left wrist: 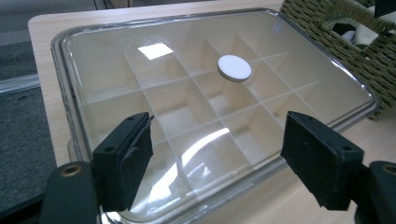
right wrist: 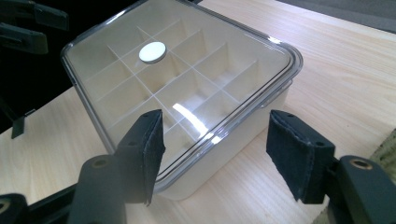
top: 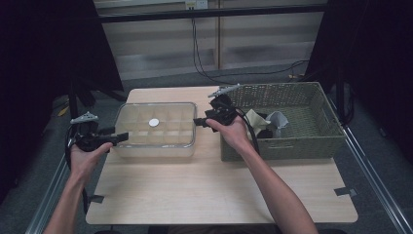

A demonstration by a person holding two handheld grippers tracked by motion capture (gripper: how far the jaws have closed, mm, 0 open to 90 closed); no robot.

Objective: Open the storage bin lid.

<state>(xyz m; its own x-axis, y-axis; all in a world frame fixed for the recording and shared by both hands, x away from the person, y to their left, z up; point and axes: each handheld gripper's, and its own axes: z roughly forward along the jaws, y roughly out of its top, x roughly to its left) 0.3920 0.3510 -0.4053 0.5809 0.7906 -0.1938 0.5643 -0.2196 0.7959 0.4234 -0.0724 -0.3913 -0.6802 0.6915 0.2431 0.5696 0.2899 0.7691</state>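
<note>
Flanking the lidded divider box (top: 155,127) on the table (top: 219,190), we hold the left gripper (top: 121,138) and right gripper (top: 198,122) at its ends. Both have jaws spread, gripping nothing. The wicker basket (top: 311,141) stands just right of the box.
</note>
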